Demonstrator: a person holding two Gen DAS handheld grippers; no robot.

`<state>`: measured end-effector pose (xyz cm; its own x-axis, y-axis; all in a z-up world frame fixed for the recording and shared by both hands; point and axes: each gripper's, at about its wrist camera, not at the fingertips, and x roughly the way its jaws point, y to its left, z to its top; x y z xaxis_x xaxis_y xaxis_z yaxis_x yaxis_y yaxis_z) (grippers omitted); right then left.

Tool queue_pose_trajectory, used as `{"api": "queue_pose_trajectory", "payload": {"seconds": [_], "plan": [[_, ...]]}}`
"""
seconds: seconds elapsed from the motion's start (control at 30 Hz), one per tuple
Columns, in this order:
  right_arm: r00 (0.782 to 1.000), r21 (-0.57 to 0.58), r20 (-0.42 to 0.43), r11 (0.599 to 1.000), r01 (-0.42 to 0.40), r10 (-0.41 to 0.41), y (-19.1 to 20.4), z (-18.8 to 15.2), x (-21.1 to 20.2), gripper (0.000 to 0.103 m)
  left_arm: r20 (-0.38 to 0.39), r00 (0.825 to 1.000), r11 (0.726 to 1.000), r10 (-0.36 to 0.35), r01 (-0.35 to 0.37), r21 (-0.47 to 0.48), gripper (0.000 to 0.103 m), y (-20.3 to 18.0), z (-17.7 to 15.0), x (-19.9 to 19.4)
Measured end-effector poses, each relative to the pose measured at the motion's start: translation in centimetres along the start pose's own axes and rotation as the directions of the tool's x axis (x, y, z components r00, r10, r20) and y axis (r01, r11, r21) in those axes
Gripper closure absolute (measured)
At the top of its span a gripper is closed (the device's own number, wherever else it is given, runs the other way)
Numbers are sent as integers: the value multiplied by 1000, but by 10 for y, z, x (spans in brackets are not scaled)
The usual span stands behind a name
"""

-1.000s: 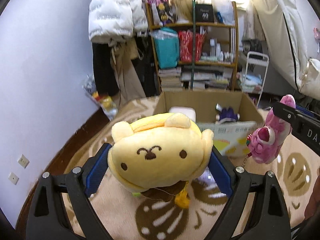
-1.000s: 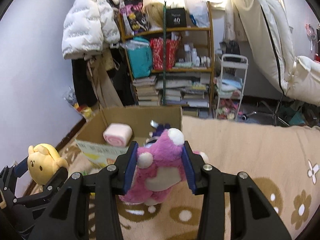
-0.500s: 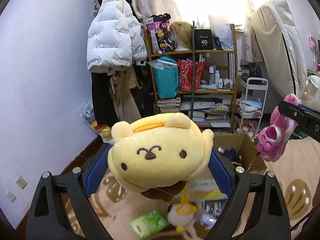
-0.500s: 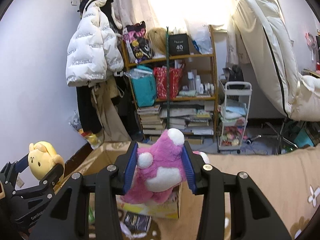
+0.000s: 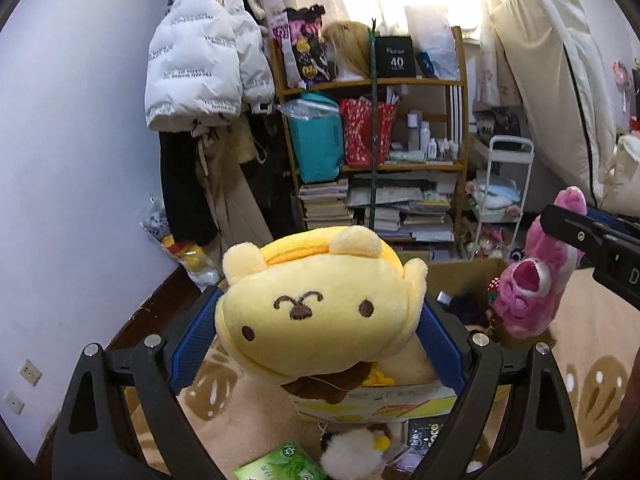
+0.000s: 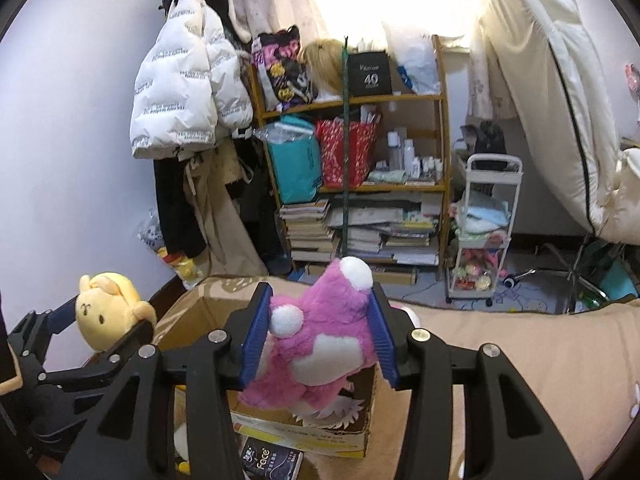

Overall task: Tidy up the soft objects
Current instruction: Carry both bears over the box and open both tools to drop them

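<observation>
Left hand-held gripper [image 5: 318,330]: blue pads clamped on both sides of yellow plush [image 5: 316,312], face toward camera, brown tag hanging beneath. Held in the air above near edge of box [image 5: 460,276]. Same plush seen in right wrist view at 9 o'clock, beside box's left wall.

Right hand-held gripper [image 6: 318,330]: jaws opening, pink plush [image 6: 316,344] between the pads, pads close against its flanks; contact on the right pad hard to confirm. White ear tip up at 12 o'clock of the plush. Positioned over the open box, near its front wall. From left wrist view, pink plush at 3 o'clock, above box's right side.

Below, at 6 o'clock in left wrist view: green packet [image 5: 280,464] and small white fluffy toy [image 5: 352,454] on patterned rug [image 5: 240,420]. In right wrist view, black tissue pack [image 6: 272,460] lying just in front of the box.

Inside box: dark purple item [image 5: 468,306], partly hidden.

Beyond, 12 o'clock: wooden shelf [image 6: 360,100] crowded with books, teal bag, red bag, bottles. At 10 o'clock: white jacket [image 6: 180,92] hanging on the wall. At 2 o'clock: white cart [image 6: 484,236], then mattress [image 6: 548,92] leaning upright.
</observation>
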<state>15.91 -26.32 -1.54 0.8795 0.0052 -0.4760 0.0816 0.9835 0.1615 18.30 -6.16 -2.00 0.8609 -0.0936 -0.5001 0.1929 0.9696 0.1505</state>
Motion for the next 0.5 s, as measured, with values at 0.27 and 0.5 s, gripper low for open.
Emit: {"api": "queue_pose_trajectory", "payload": {"seconds": [0.27, 0.5], "plan": [[995, 99, -77, 994, -54, 62, -17, -16, 24, 46, -32, 999, 999, -43, 44, 27, 11, -11, -10, 18], [988, 178, -118, 981, -79, 101, -31, -23, 32, 37, -61, 996, 998, -61, 63, 21, 7, -13, -13, 25]]}}
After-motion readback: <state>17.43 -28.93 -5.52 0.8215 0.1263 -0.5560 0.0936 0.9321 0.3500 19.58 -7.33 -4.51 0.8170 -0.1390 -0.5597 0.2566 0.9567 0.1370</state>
